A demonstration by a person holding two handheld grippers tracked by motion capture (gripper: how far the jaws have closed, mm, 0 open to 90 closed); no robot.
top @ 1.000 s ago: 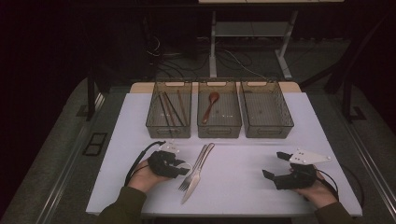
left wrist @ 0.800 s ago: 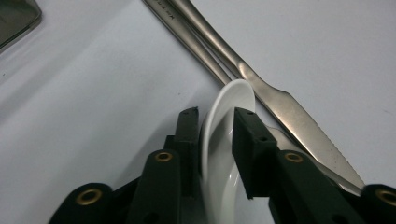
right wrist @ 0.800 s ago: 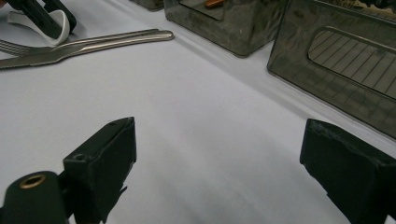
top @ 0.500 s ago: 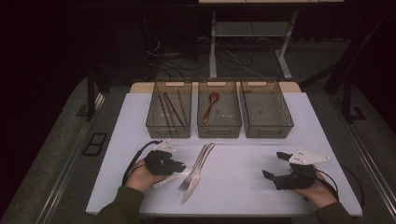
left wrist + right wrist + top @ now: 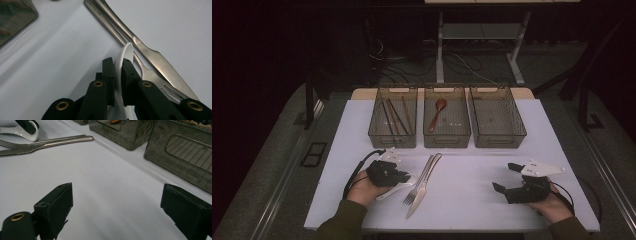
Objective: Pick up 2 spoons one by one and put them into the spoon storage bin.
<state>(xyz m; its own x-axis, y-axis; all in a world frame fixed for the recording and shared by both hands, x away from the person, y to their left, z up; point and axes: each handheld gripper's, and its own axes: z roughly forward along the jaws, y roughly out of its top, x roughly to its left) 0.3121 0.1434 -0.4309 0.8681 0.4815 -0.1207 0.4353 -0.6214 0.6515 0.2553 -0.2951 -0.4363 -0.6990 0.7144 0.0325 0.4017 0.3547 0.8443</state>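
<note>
Fingers (image 5: 109,75) of the left gripper (image 5: 117,72) had just been closing and now pinched the thin wall of a white spoon (image 5: 125,53), which lay on the table (image 5: 472,200) just beside a fork (image 5: 418,185) and knife (image 5: 424,187), presumably to sort it into a bin (image 5: 447,122); the right gripper (image 5: 117,205) rested with fingers spread, idle; the left gripper view alone revealed the edgewise pinch; the high view showed three bins beyond.
</note>
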